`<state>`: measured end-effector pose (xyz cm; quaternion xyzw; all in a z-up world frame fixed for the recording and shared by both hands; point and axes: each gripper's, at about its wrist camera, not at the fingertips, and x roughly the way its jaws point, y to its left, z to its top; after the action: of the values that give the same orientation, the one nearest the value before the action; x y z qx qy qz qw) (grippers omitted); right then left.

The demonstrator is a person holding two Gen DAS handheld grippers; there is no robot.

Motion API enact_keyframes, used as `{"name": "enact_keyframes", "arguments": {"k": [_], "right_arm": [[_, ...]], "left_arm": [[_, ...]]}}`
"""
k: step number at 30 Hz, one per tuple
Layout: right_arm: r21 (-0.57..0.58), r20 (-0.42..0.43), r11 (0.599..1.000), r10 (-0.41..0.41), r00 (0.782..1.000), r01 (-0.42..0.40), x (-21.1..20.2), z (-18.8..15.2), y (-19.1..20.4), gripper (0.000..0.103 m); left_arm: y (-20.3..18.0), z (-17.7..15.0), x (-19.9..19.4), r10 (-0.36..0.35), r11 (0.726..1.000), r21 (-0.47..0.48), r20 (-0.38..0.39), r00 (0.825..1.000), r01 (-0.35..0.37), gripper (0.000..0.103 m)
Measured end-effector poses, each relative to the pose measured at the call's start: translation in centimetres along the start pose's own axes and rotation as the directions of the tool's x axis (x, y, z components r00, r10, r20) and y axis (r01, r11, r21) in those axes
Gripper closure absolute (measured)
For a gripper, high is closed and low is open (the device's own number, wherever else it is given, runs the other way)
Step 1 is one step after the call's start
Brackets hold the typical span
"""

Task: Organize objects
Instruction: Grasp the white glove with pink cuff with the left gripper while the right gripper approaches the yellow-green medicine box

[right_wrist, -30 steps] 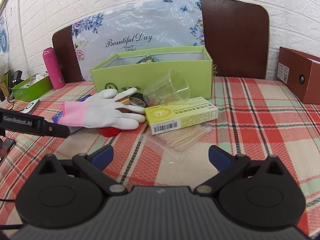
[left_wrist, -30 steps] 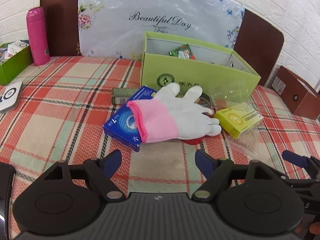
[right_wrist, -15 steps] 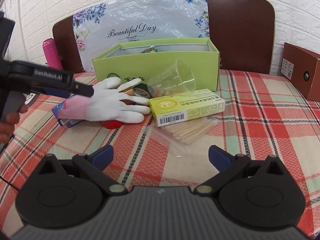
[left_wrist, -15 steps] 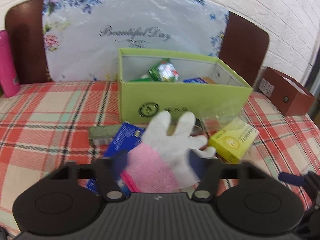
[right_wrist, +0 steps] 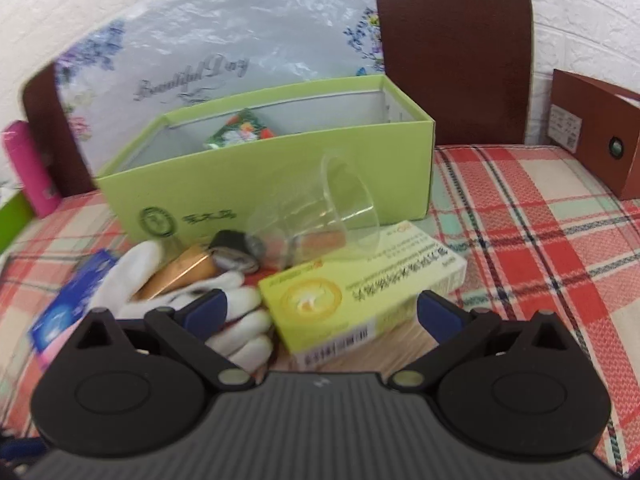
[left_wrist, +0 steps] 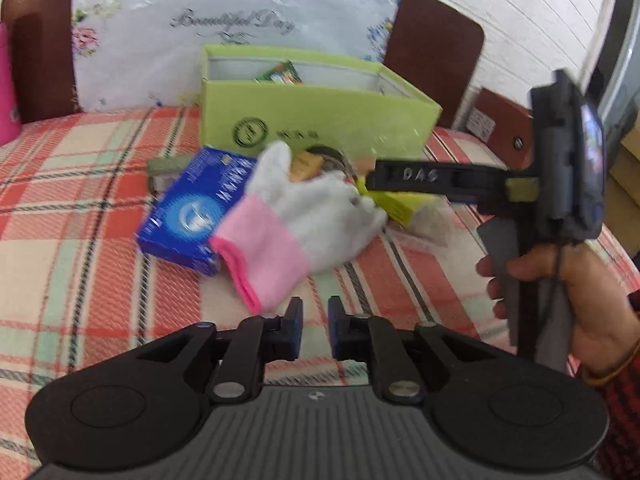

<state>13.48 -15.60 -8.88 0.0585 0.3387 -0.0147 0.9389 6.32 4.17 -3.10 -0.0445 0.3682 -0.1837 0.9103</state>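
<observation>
The left gripper (left_wrist: 313, 314) sits low in the centre of its view, its jaws just drawn nearly together with only a thin slit between them and nothing in that slit; the pink cuff of the white glove (left_wrist: 298, 220) lies just above the left fingertip, whether touching it the blur hides. That glove lies mid-frame, draped partly over a blue box (left_wrist: 192, 212) to its left, its fingers reaching right toward a yellow-green carton (left_wrist: 394, 204). Over in the right wrist view, the right gripper (right_wrist: 322, 310) stands with its jaws wide apart, straddling the near end of the yellow-green carton (right_wrist: 360, 292) in the lower centre without pressing on it. In the left wrist view that same gripper comes in from the right of the frame, carried by a person's hand (left_wrist: 560, 288). Just above the carton a clear plastic cup (right_wrist: 324, 204) lies on its side, a copper-coloured tube (right_wrist: 180, 276) and a small dark roll (right_wrist: 234, 252) to its left. Behind them all stands the open green box (right_wrist: 280, 176), upper centre, with a green packet (right_wrist: 240, 130) inside. Everything rests on the red plaid tablecloth (right_wrist: 520, 216); a pink bottle (right_wrist: 28, 168) stands at the left edge and a brown box (right_wrist: 592, 128) at the upper right.
</observation>
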Motion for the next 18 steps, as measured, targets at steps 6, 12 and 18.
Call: {"name": "enact_keyframes", "arguments": {"k": [6,12,18], "right_arm": [[0.119,-0.027,0.987,-0.105,0.994,0.108,3.3,0.6,-0.2,0.000],[0.024,-0.013,0.998,0.051,0.999,-0.050,1.1,-0.9,-2.6,0.015],[-0.013,-0.046,0.998,0.059,0.997,-0.060,-0.5,-1.9,-4.4,0.024]], "left_arm": [[0.7,2.6,0.2,0.056,0.998,-0.020,0.102,0.993,-0.054,0.041],[0.1,2.9,2.7,0.027,0.999,0.025,0.048,0.998,-0.028,0.039],[-0.7,2.7,5.1,0.049,0.997,0.055,0.000,0.999,-0.049,0.032]]}}
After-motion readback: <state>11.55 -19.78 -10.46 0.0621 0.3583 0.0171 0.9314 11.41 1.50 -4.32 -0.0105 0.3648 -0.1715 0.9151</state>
